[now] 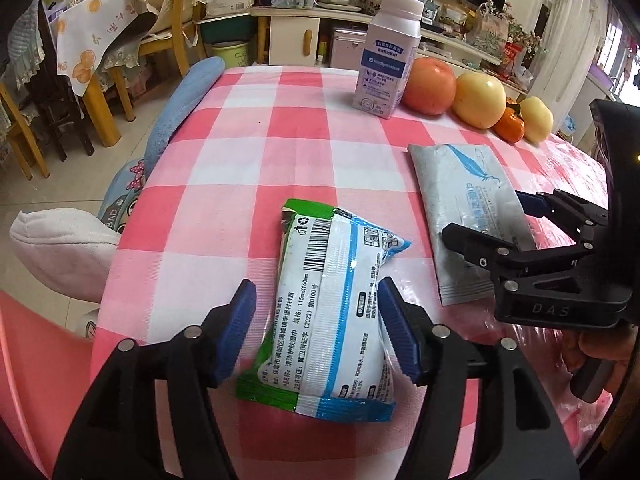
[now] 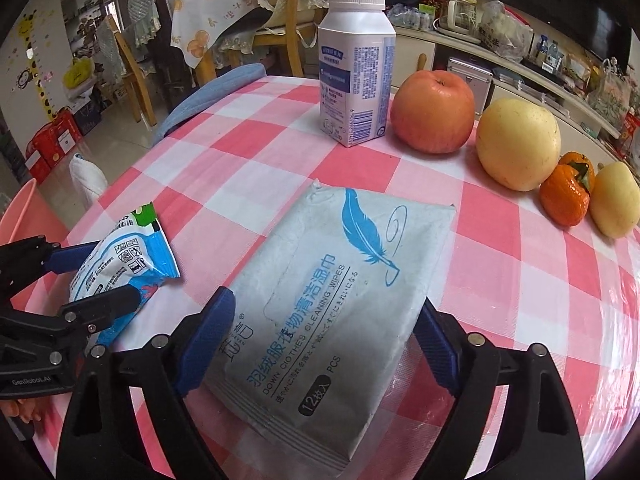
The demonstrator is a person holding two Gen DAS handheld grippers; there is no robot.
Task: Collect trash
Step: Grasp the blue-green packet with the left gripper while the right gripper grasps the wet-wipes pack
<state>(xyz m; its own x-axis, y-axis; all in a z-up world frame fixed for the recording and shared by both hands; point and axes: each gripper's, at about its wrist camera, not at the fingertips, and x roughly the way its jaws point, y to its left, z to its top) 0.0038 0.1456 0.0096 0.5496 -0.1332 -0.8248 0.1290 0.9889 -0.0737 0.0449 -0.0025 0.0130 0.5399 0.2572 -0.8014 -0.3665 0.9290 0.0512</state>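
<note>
A cluttered dining room with chairs and a sideboard lies behind a bench (image 1: 248,128) covered in pink-and-white checked oilcloth. Largest of the trash is the grey wet-wipes pack (image 2: 332,292), lying flat near the front edge: a soft, light, slippery film pouch, probably limp if nearly spent, best pinched across its narrow width near the middle. The right tool (image 2: 320,340) straddles it there, jaws spread, the left pad at the pack's edge, the right pad's contact unclear. Smaller is the green-and-blue wipes packet (image 1: 332,312), to its left, crinkly, puffed and easily crushed; the left tool (image 1: 316,332) brackets its waist, released, the right pad about touching, the left apart. A white bottle (image 2: 354,68), apple (image 2: 434,110) and other fruit stand along the far edge.
</note>
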